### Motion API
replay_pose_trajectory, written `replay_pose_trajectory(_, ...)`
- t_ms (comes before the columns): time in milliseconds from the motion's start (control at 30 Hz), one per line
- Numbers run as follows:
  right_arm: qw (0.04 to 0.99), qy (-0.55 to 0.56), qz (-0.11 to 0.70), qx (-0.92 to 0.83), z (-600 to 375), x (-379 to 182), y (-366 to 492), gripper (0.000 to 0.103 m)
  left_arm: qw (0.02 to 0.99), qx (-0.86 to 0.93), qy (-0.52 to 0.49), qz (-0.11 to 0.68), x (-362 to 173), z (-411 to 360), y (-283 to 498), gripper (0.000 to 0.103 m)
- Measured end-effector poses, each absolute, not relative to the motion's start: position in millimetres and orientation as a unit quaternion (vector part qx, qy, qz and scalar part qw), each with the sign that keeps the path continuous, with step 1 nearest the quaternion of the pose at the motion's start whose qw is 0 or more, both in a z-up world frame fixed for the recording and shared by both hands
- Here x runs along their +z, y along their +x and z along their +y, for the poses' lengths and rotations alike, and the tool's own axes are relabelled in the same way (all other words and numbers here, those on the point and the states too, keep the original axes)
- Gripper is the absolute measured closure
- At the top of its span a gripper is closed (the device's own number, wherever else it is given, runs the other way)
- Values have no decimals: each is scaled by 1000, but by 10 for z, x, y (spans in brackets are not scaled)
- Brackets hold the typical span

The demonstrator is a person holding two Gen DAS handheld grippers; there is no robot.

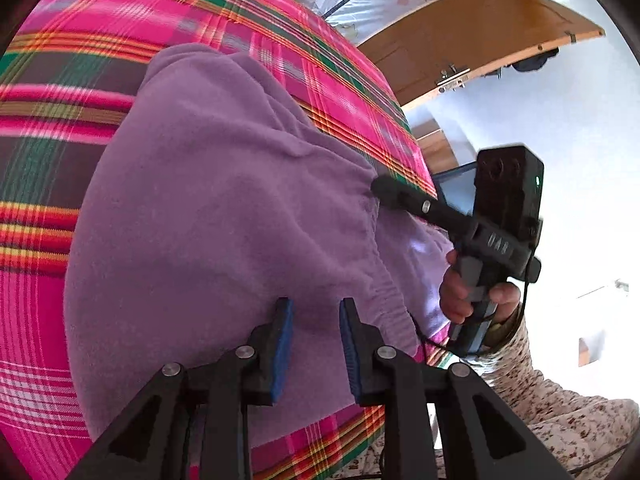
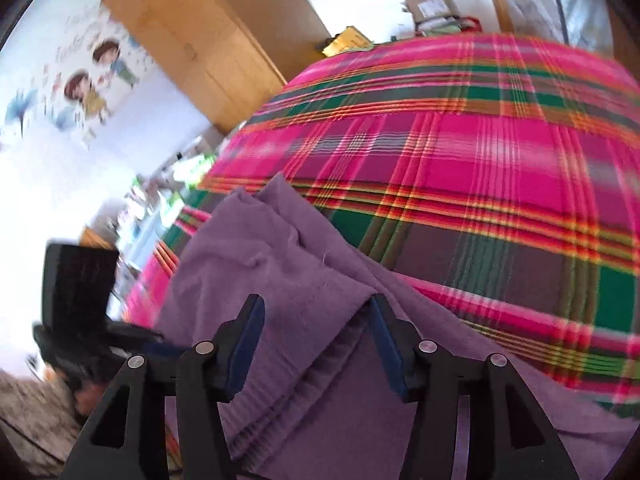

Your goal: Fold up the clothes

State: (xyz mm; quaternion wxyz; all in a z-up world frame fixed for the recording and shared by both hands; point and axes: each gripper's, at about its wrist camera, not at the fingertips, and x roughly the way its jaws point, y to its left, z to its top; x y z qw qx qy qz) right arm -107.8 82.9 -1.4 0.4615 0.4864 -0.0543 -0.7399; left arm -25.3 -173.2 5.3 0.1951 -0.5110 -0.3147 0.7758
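Purple fleece, a soft garment (image 1: 224,208), is seen lying on a bed covered by a pink, green and red plaid blanket (image 1: 72,60). It appears to be already doubled over: in the right wrist view several layered edges are stacked under the right hand-held gripper (image 2: 316,344), and a ribbed hem is seen at the near side. The fold is judged to be partly done; a further fold and some smoothing are probably left, since bumps and a loose pale inner layer are still visible at the garment's right edge.

The right hand-held gripper is spread wide, its blue pads standing on either side of a fabric ridge without pressing on it, so nothing is held by it. The left hand-held gripper (image 1: 316,340) is set narrower, with cloth lying between its pads; whether that cloth is pinched cannot be told.

Around the bed, a wooden door (image 1: 480,40), a wooden wardrobe (image 2: 192,40) and cartoon wall stickers (image 2: 92,76) are seen. Small clutter (image 2: 432,8) is left at the bed's far end, well apart from the garment. Nothing is found blocking the fold, though the two hand-held grippers are close together.
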Motion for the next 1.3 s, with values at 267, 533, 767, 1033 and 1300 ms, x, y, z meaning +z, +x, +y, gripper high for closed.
replay_pose_trajectory(267,452,463,-101,-756,1029,58,-1132,79,196,773,-510,-322,30,-1748,-239,79)
replay_pose_trajectory(533,422,490,-89,-758,964,-136,-1178,72,189,780,-510,-310,57,-1717,-193,78)
replay_pose_trajectory(767,391,454,-47,-800,1212,100,-908,68,192,780,-506,-315,94,-1777,-134,78)
replay_pose_trajectory(1033,405,375,56,-832,1242,420,-279,65,161,796,-480,-330,265,-2112,38,74)
replay_pose_trajectory(1300,469,343,149,-800,621,447,304,64,88,811,-458,-354,267,-2618,192,70)
